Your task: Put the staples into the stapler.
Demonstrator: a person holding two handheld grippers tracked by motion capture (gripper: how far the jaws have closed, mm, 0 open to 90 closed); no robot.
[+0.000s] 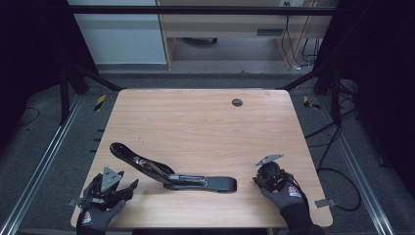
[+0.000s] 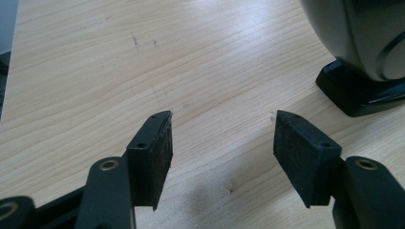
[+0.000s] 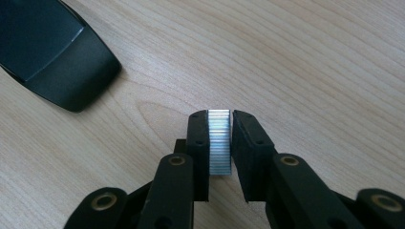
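Note:
A black stapler (image 1: 195, 182) lies swung open on the wooden table (image 1: 205, 122), its top arm (image 1: 132, 157) raised toward the left. My left gripper (image 1: 128, 177) rests near the table's front left corner, open, with bare wood between its pads (image 2: 222, 143); the stapler's end (image 2: 363, 90) sits just to its upper right in the left gripper view. My right gripper (image 1: 259, 178) is at the front right, beyond the stapler's base. Its jaws (image 3: 219, 129) are shut on a short silver strip of staples (image 3: 219, 143), held just over the wood. The stapler's rounded end (image 3: 52, 52) lies at the upper left of the right gripper view.
A dark round grommet (image 1: 237, 102) sits in the table near its far edge. Metal frame rails and loose cables (image 1: 337, 147) run along the floor beside the table. A cabinet (image 1: 225, 29) stands beyond the far edge.

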